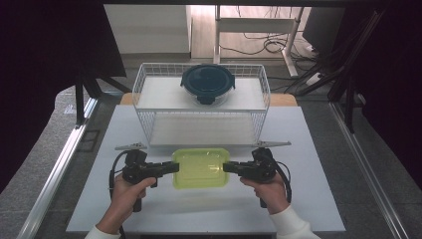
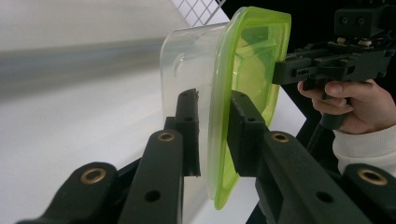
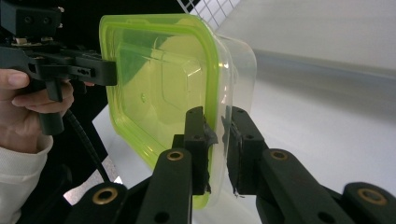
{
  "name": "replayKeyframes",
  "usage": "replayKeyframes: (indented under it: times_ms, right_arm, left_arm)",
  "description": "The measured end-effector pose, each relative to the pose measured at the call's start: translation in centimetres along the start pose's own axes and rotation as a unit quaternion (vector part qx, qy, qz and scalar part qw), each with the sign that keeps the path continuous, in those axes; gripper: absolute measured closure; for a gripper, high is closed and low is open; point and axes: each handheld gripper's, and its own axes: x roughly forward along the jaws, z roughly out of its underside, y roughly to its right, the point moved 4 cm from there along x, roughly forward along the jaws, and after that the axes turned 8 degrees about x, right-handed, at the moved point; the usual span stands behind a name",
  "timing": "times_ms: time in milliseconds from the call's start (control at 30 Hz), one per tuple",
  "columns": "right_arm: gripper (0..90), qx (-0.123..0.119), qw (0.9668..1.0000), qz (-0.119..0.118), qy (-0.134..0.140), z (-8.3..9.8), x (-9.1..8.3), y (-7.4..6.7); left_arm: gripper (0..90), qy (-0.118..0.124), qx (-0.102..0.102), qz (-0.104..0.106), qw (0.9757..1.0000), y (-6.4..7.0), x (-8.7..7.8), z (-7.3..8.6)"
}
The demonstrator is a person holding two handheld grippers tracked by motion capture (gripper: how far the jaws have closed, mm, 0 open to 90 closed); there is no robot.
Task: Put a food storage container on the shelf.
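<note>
Both pairs of black fingers point(image 2: 243, 126) were closed down to a narrow gap on the rim of the clear rectangular plastic container with the lime-green lid point(image 1: 200, 167): your left gripper point(image 1: 171, 168) pinched one short end, your right gripper point(image 1: 229, 167) the opposite end. You held it level between them, above the white table point(image 1: 308, 199), near the front edge and just in front of the white wire basket point(image 1: 149, 124). It looked empty, so I judged it light, but its thin walls would likely flex and the smooth plastic could slip. The lid's thicker lip was the place to grip, one pad above, one beneath. Through the translucent lid you could see a raised panel; the tub below was clear and round-cornered.
</note>
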Motion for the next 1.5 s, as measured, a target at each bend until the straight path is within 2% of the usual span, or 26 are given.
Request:
replayKeyframes:
  times_ms: [67, 333, 1500]
  right_arm:
    - [78.5, -0.003, 1.0, 0.0, 0.002, -0.4, -0.1, -0.2]
    - [78.7, -0.013, 0.9998, 0.0, 0.013, -1.9, -0.9, -1.1]
    - [78.9, -0.054, 0.9971, 0.005, 0.053, -7.7, -3.8, -3.7]
  left_arm:
    - [75.5, 0.001, 0.006, -0.001, 1.0, 0.1, -0.2, -0.4]
    - [75.6, 0.015, 0.001, 0.006, 0.9999, 0.3, -0.6, -1.7]
    - [76.4, 0.041, 0.039, 0.006, 0.9984, 1.7, -2.0, -8.1]
